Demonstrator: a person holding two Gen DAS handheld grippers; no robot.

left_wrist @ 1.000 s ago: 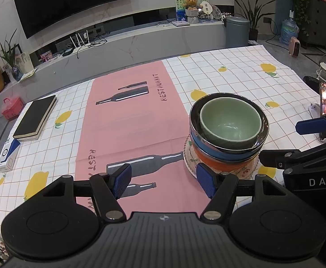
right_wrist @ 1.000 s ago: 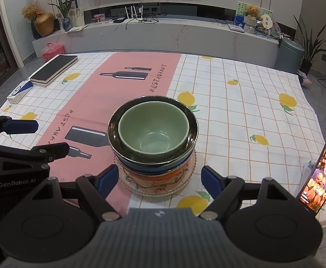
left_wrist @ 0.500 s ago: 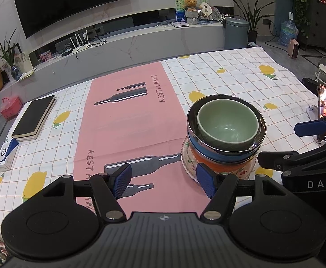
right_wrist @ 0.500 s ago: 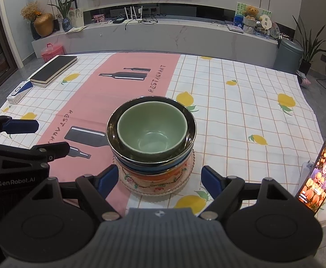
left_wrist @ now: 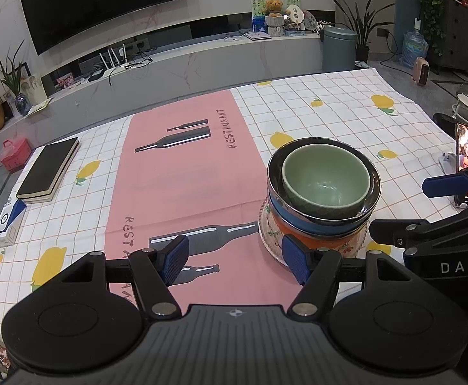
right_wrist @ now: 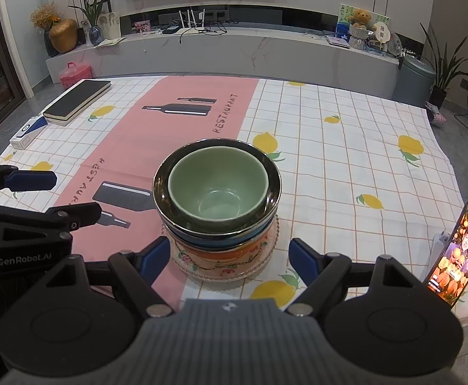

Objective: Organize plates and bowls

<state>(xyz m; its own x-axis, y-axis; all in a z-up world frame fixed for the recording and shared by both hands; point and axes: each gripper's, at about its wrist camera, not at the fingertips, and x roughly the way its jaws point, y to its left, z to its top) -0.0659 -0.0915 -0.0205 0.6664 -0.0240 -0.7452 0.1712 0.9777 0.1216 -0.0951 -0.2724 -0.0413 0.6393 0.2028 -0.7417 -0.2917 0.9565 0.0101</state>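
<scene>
- Two grippers hover apart; left gripper (left_wrist: 235, 258) has fingers spread wide, grasping nothing, over the pink runner (left_wrist: 182, 186).
- Green bowl (right_wrist: 218, 189) tops the stack on the patterned plate (right_wrist: 267, 253).
- Right gripper (right_wrist: 228, 258) fingers spread, flanking the plate, empty.

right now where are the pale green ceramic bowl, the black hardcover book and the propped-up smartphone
pale green ceramic bowl (right_wrist: 218, 189), right wrist view, on its inner wall
black hardcover book (right_wrist: 78, 97), right wrist view, middle of its cover
propped-up smartphone (right_wrist: 457, 250), right wrist view, on its lit screen
</scene>
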